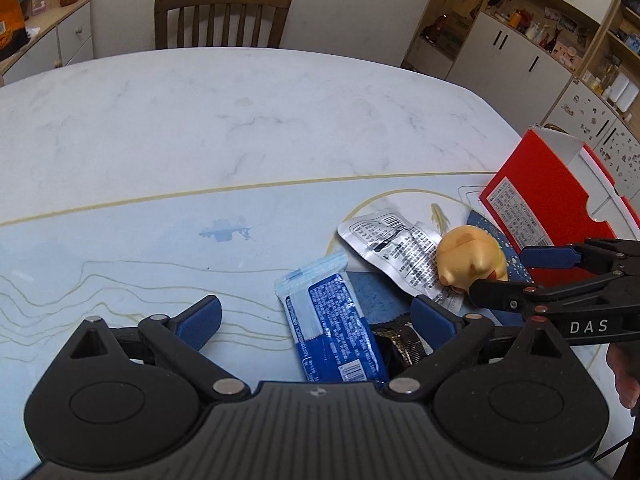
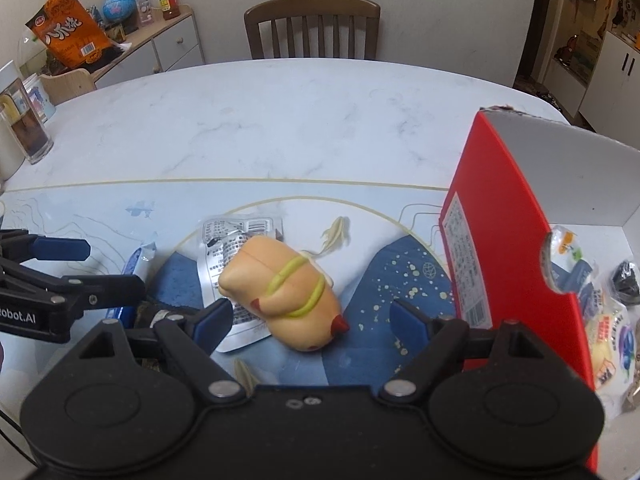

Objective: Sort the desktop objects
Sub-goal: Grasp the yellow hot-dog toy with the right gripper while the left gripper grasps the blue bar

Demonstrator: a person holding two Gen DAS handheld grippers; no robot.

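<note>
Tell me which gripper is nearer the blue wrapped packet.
Left. The left gripper hangs open straddling the blue wrapped packet. The right gripper is off to that packet's right, open around the yellow toy.

Soft even indoor light, faint shadows, strong fisheye bending, slight blur

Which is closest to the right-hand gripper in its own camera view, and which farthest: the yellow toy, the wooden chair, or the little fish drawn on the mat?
1. Yellow toy, lying between the open fingers of the right gripper.
2. Fish drawing, just beyond the toy.
3. Wooden chair, across the table.
</note>
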